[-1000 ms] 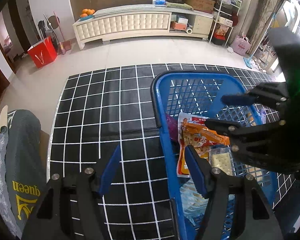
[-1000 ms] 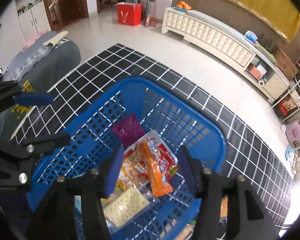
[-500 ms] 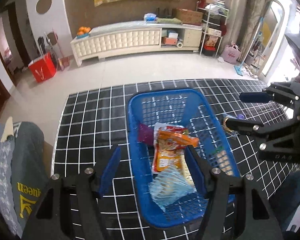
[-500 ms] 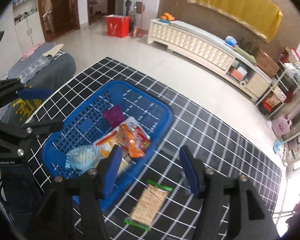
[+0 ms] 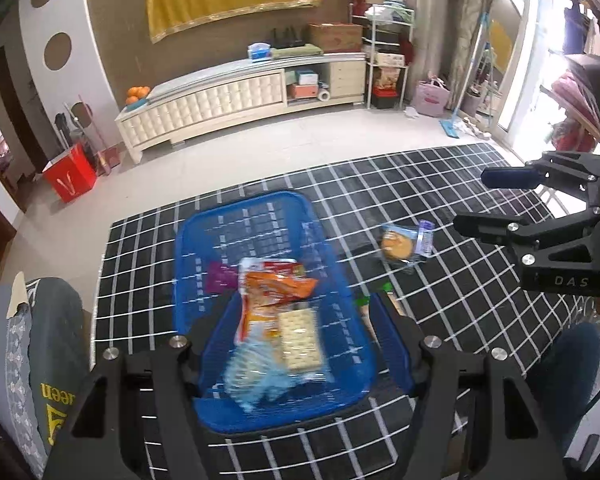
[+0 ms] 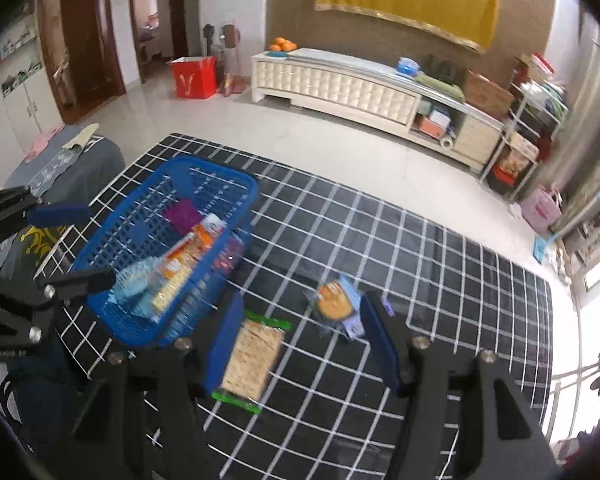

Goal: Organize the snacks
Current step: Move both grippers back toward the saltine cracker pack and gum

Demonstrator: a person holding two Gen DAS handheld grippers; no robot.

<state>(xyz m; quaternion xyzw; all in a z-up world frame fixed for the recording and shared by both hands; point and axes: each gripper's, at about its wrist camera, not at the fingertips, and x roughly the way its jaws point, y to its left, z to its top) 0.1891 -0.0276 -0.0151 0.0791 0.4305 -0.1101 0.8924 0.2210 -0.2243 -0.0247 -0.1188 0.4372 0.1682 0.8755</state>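
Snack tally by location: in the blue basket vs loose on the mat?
In the blue basket: 5 (purple packet, red-and-white bag, orange bag, cracker pack, light blue pack)
Loose on the mat: 2 (green-ended cracker pack, round cake packet)
Total: 7

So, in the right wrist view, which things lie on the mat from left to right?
blue basket → cracker pack with green ends → round biscuit in a clear wrapper
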